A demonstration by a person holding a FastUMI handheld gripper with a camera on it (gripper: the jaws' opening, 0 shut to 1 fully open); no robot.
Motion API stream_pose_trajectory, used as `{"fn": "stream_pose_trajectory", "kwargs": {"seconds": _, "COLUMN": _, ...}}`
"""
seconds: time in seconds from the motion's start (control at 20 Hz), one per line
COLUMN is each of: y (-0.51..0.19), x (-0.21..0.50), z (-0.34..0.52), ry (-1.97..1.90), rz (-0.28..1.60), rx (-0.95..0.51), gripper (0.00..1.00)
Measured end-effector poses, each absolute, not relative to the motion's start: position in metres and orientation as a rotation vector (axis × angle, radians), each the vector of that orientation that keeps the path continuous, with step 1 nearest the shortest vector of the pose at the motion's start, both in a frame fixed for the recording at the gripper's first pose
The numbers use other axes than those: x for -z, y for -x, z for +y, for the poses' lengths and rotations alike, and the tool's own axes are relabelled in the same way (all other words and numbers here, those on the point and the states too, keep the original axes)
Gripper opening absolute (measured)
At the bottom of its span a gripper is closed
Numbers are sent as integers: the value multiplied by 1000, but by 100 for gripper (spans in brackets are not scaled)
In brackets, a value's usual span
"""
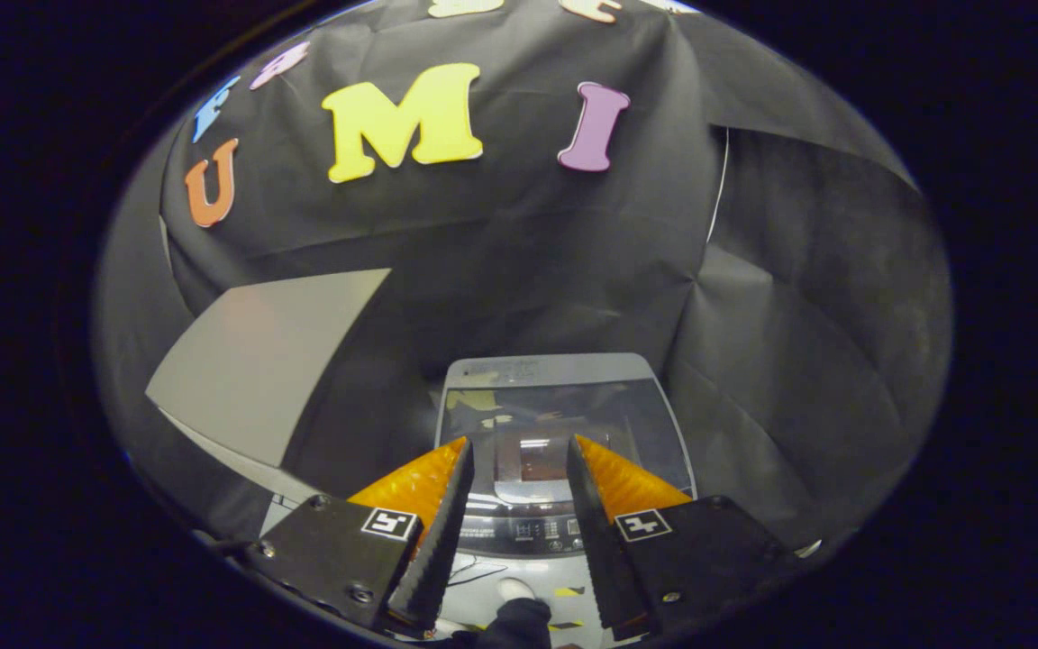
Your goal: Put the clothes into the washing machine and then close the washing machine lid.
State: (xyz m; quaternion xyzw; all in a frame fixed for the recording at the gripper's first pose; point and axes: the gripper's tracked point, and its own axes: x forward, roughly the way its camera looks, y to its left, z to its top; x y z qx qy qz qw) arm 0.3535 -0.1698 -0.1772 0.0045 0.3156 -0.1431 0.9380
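The booth's black cloth wall [519, 252], creased and matte, hangs behind everything, and a pale flat panel [258, 370] with a smooth, dull face leans against it off to the left. Below and ahead stands the washing machine [564, 424], a boxy top-loader in light grey plastic with rounded corners. Its lid [564, 415] lies flat and looks closed: a dark glossy pane that mirrors the lights overhead. A dark strip of controls [528, 532] runs along the near edge, just beyond the fingers.

The gripper [519, 460] hovers above the machine with its fingers apart and nothing between them; the toothed inner faces are bare. No clothes can be made out here, though a small dark shape [514, 624] below the fingers may be cloth or a sleeve; I cannot tell.

Judged from this, the lid would have to come up before any garment goes in. The pane is slick, so the fingers should seek the front lip of the lid, not the glass, and lift squarely so it does not slip back
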Motion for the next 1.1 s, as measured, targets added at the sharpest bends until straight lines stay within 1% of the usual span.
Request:
{"fn": "stream_pose_trajectory", "kwargs": {"seconds": 0.4, "y": -288, "x": 137, "z": -151, "ry": -15, "rz": 504, "rx": 319, "gripper": 66}}
{"fn": "stream_pose_trajectory", "kwargs": {"seconds": 0.6, "y": -251, "x": 123, "z": -150, "ry": -12, "rz": 428, "rx": 286, "gripper": 66}}
{"fn": "stream_pose_trajectory", "kwargs": {"seconds": 0.85, "y": -169, "x": 104, "z": -144, "ry": 59, "rz": 372, "rx": 198, "gripper": 66}}
{"fn": "stream_pose_trajectory", "kwargs": {"seconds": 1.1, "y": -76, "x": 74, "z": -146, "ry": 78, "rz": 270, "rx": 130, "gripper": 66}}
